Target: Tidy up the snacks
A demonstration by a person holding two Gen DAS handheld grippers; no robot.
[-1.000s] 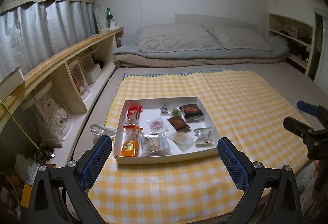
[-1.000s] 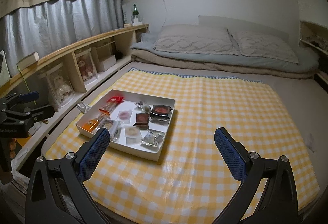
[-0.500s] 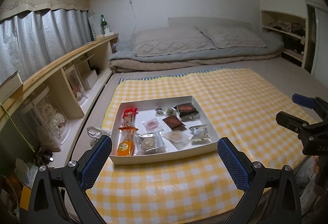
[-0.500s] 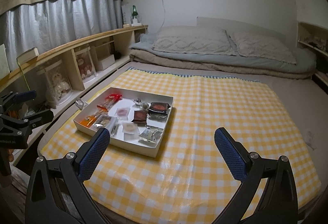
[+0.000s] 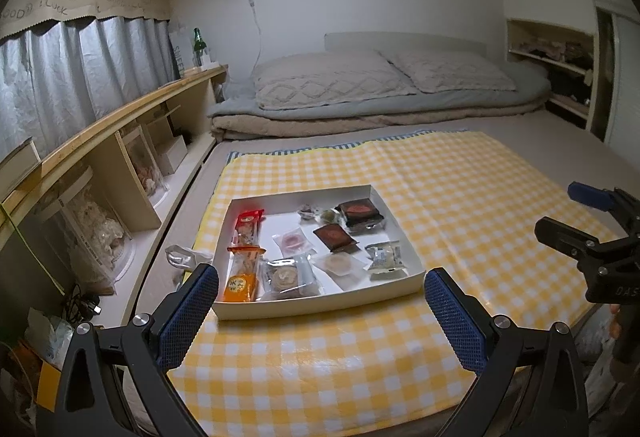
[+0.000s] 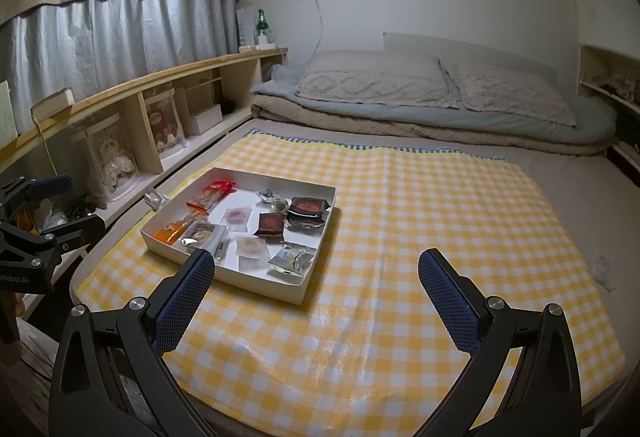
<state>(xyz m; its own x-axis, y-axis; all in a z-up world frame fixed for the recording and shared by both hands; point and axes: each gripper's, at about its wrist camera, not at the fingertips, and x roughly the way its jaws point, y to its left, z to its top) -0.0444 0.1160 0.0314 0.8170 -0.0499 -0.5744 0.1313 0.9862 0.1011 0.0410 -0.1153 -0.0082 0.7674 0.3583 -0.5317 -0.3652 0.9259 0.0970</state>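
Your left claw (image 5: 322, 311) is spread wide with nothing between its blue pads; it hangs above the near edge of the yellow checked cloth (image 5: 460, 205), just short of the white tray (image 5: 320, 307). Your right claw (image 6: 316, 293) is likewise spread wide and carries nothing, with the tray ahead and to its left.

The tray lies flat on the cloth, which covers the bed (image 5: 568, 141). All the wrapped snacks sit inside the tray. Along its left side, seen from the left wrist, lie a red packet (image 5: 248, 223) and, nearer you, an orange packet (image 5: 242, 275). A clear-wrapped round pastry (image 5: 288, 277) lies beside the orange packet. A dark boxed cake (image 5: 360, 213) occupies the far right corner, with a brown square packet (image 5: 334, 237) just in front of it. A silver-white wrapper (image 5: 384, 257) lies by the right wall. A crumpled clear wrapper (image 5: 184, 257) lies outside the tray, off its left wall.

Two pillows (image 5: 384, 77) rest on folded bedding at the head of the bed.
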